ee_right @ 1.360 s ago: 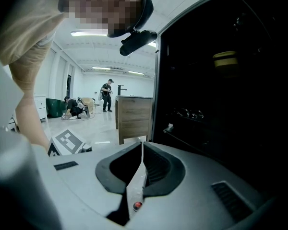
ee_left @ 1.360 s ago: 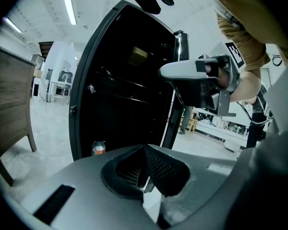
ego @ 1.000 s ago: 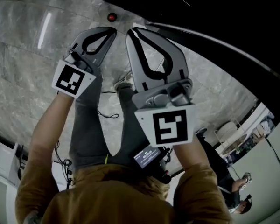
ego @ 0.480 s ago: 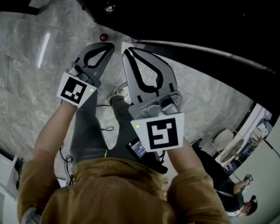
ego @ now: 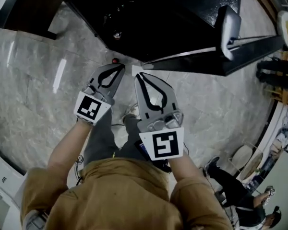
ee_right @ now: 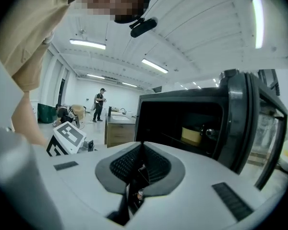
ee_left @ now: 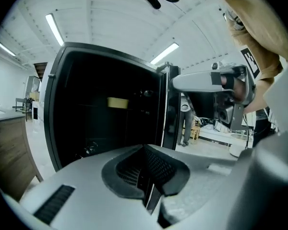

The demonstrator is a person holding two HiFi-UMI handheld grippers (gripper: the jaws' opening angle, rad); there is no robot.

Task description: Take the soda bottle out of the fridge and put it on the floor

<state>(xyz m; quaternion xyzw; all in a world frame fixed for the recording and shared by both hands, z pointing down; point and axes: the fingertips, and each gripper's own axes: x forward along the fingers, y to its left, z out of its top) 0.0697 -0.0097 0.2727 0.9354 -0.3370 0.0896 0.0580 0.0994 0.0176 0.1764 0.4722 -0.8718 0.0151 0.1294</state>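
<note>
Holding left gripper [ego: 119,69], right gripper [ego: 139,76] with jaws together, empty, before open fridge [ego: 153,23]. Cannot make out soda bottle; red spot [ego: 115,60] at 12 o'clock of left gripper maybe its cap. Likely approach step; next needs jaws parted, low reach.

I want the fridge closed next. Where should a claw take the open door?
Probably the silver handle toward the free end of the fridge door: it stands off the dark panel, so a claw can close across it, coming from the side it sticks out on.
</note>
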